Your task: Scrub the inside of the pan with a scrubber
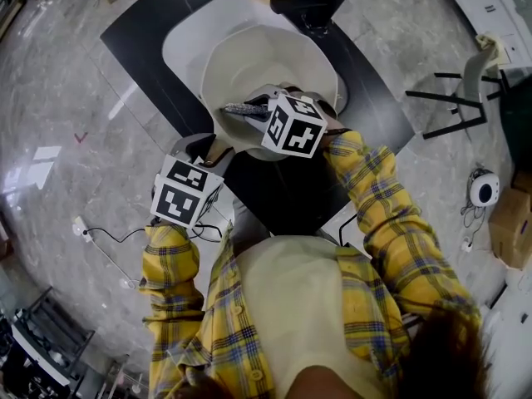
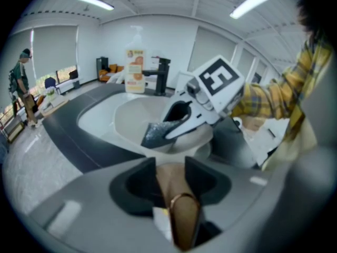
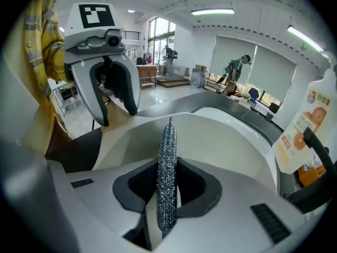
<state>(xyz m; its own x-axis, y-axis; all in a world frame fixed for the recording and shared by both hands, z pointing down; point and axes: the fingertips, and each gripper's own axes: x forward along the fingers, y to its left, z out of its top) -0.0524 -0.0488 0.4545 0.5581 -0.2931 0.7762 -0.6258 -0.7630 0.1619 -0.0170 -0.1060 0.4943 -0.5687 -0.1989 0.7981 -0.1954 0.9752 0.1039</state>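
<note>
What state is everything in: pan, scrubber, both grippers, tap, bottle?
Pan: upright in the sink.
Scrubber: clamped edge-on, over the pan's inside.
Left gripper: shut on the pan's handle.
Right gripper: shut on the scrubber.
Tap: no water seen running.
Bottle: upright beside the tap.

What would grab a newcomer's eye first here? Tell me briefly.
The glittering steel scrubber pinched in the right gripper stands out first, held over the cream pan at the white sink. Next come the left gripper, clamped on the pan's brown handle, and the person's yellow plaid sleeves low in the head view.
</note>
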